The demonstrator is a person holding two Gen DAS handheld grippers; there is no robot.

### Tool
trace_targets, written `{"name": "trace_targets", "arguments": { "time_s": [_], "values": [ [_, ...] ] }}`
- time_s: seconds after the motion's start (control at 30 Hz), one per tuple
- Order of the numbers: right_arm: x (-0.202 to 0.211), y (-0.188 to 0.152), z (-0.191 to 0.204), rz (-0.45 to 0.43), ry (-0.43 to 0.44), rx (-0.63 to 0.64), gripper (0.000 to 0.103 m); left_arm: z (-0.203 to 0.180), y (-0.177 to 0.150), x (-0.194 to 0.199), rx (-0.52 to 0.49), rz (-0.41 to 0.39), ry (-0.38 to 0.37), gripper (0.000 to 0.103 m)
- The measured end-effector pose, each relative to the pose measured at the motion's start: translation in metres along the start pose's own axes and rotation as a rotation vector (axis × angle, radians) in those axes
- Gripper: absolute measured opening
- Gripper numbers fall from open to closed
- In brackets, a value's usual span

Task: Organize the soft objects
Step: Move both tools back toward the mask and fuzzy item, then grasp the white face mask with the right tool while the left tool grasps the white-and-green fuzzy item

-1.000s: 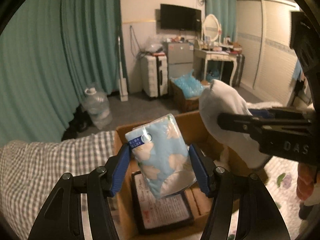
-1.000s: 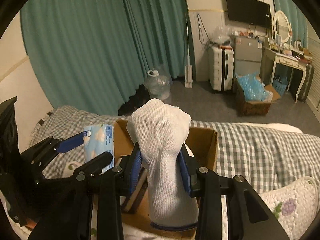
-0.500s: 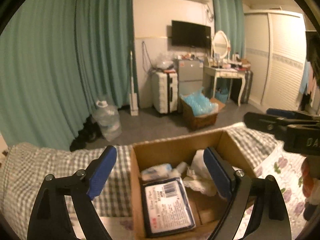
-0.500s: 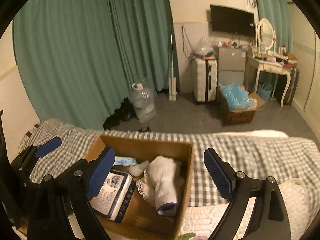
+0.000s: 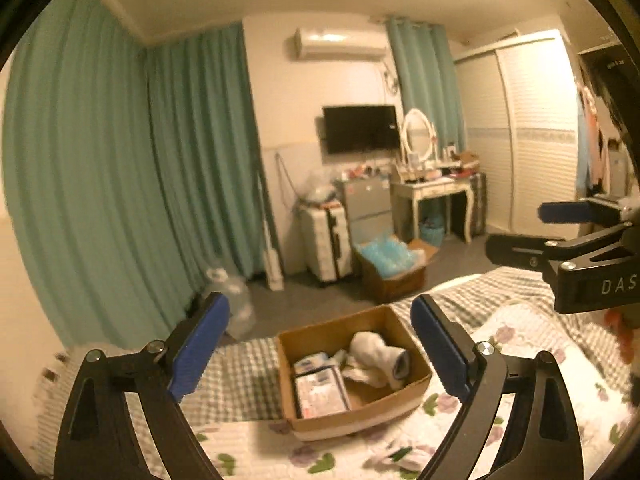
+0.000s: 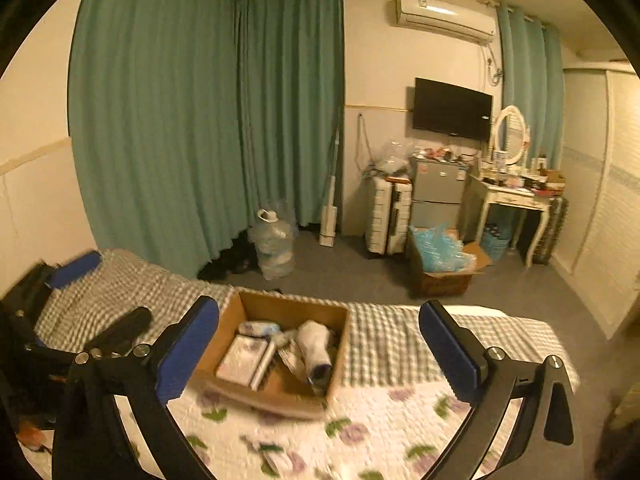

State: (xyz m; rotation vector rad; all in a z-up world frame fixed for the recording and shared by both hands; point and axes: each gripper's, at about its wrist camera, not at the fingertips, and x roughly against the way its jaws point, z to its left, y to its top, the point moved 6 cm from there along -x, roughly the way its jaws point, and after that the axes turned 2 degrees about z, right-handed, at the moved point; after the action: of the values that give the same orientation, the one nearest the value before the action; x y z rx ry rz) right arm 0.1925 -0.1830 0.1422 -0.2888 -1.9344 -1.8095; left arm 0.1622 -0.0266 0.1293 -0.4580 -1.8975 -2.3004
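Both grippers are held above a bed with their blue-padded jaws spread wide apart and nothing between them. The left gripper and the right gripper each frame an open cardboard box that sits below them on the bed, well clear of the fingertips. Inside the box, a white sock with a dark cuff lies bunched toward the right side, resting on crumpled white cloth. To its left lies a pale blue tissue pack, and just in front of that a flat black-edged packet with a printed label. The box rests where a grey checked blanket meets a white quilt with purple flowers and green leaves. In the left wrist view, the right gripper enters from the right edge, level with the far side of the bed. Beyond the bed, teal curtains hang along the wall, and a wall-mounted television hangs above a white dressing table.
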Motion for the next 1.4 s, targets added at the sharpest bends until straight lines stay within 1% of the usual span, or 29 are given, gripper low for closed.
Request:
{"name": "trace_targets", "arguments": {
  "time_s": [0.07,0.13,0.23,0.33,0.4,0.53,0.6,0.67,0.77,0.87,0.93,1.0,1.1,1.17,1.23,1.33,1.4],
  "values": [
    [0.021,-0.007,-0.002,0.007,-0.02,0.005,0.101,-0.006,0.0,0.019,-0.026,-0.018,-0.001,0.094],
    [0.045,-0.014,0.0,-0.009,-0.023,0.011,0.101,-0.01,-0.005,0.034,-0.041,-0.021,-0.017,0.094],
    [0.069,-0.026,0.0,-0.01,-0.021,0.01,0.101,-0.016,-0.018,0.049,-0.047,-0.017,-0.004,0.094],
    [0.082,-0.04,-0.002,-0.017,-0.02,0.009,0.101,-0.019,-0.034,0.049,-0.035,0.021,0.006,0.094],
    [0.085,-0.053,-0.001,-0.012,-0.007,0.009,0.101,-0.019,-0.05,0.045,-0.01,0.057,0.002,0.094],
    [0.076,-0.083,0.002,0.015,0.021,0.014,0.101,-0.018,-0.083,0.033,0.07,0.128,-0.01,0.094],
    [0.062,-0.103,0.003,0.041,0.028,0.019,0.101,-0.019,-0.102,0.024,0.108,0.168,-0.016,0.094],
    [0.047,-0.12,0.003,0.068,0.037,0.019,0.101,-0.023,-0.12,0.018,0.127,0.19,-0.011,0.094],
    [0.015,-0.155,0.004,0.127,0.048,0.029,0.101,-0.029,-0.147,-0.005,0.153,0.231,-0.012,0.094],
    [-0.026,-0.189,0.001,0.194,0.052,0.038,0.101,-0.037,-0.172,-0.026,0.199,0.277,-0.045,0.094],
    [-0.055,-0.213,-0.005,0.256,0.056,0.018,0.1,-0.042,-0.184,-0.035,0.206,0.299,-0.054,0.094],
    [-0.083,-0.237,-0.014,0.322,0.062,-0.019,0.097,-0.046,-0.199,-0.044,0.197,0.316,-0.038,0.094],
    [-0.108,-0.269,-0.021,0.401,0.067,-0.055,0.089,-0.051,-0.22,-0.056,0.18,0.36,-0.032,0.094],
    [-0.121,-0.283,-0.025,0.443,0.061,-0.072,0.087,-0.051,-0.233,-0.064,0.178,0.385,-0.038,0.094],
    [-0.128,-0.291,-0.029,0.459,0.047,-0.079,0.085,-0.051,-0.243,-0.07,0.177,0.404,-0.037,0.094],
    [-0.14,-0.299,-0.033,0.499,0.047,-0.103,0.076,-0.051,-0.253,-0.077,0.172,0.423,-0.027,0.094],
    [-0.146,-0.303,-0.034,0.518,0.042,-0.102,0.074,-0.051,-0.257,-0.079,0.177,0.43,-0.035,0.094]
  ]
}}
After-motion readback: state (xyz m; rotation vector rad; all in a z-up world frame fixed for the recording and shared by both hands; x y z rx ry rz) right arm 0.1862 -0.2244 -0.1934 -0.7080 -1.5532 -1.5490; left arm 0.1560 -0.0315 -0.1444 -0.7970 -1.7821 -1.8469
